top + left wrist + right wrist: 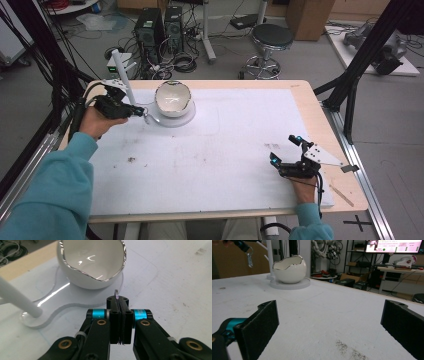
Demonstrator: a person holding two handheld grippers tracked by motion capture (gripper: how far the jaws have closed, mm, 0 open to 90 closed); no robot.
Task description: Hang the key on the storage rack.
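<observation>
Now | left tongs (119, 298) – closed on a small metal ring (116, 293), held just before the white egg-shaped bowl (91, 262) on its white stand (62, 302) | right tongs (329, 330) – wide open, empty, low over the tabletop (225, 150), well apart from the bowl.

1. Lighting: even, bright, overhead indoor light; the white worktop (215, 150) reads pale and nearly shadowless in the high view.
2. Glare: sharp white highlights inside the bowl (92, 262) and a bright streak on the glossy stand base (60, 300) in the left gripper view.
3. Focus: the left gripper (119, 315) is sharp; the worktop's far right corner is soft.
4. Right gripper view: near black jaws slightly blurred; background monitor (394, 245) overexposed.
5. High view: low resolution, soft detail, mild bending toward the edges.
</observation>
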